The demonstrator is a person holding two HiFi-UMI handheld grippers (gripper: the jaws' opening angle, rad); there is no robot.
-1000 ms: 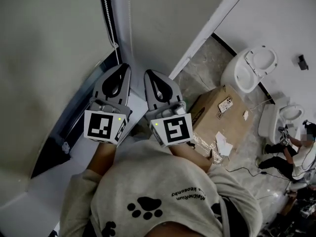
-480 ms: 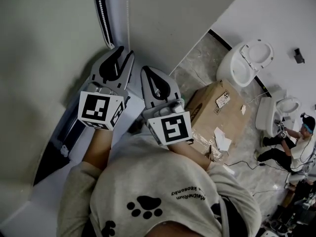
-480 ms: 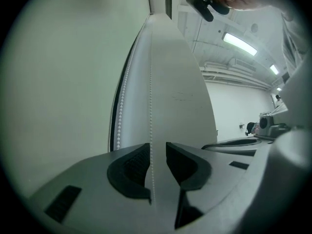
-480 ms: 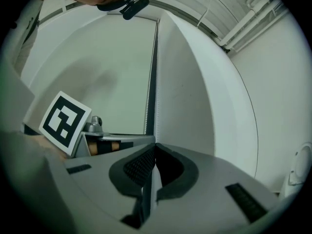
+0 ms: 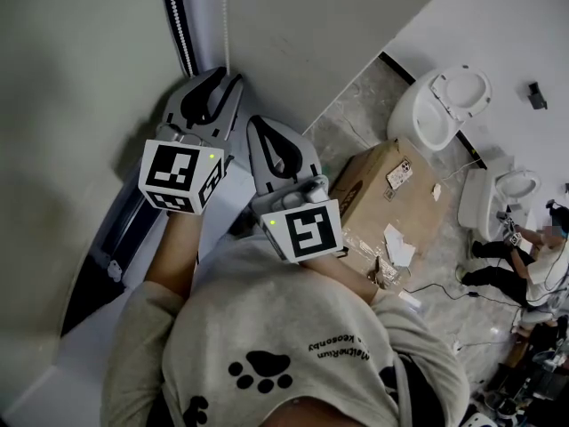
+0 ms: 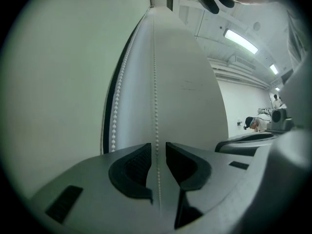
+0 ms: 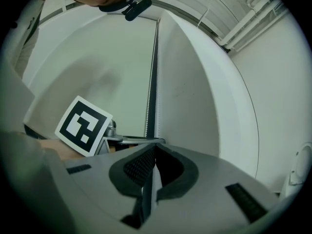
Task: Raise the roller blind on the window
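Left gripper (image 5: 229, 78), jaws spread, straddles the bead chain (image 6: 155, 82) without pinching it, hard against the right edge of the roller blind (image 5: 80, 105). Right gripper (image 5: 255, 123), jaws pressed together, sits at its 5 o'clock; a cardboard box (image 5: 391, 203) lies toward 3 o'clock.

Fingers (image 6: 132, 172) of the left gripper (image 6: 157, 150) stand apart, the bead chain (image 6: 155, 82) running between them.
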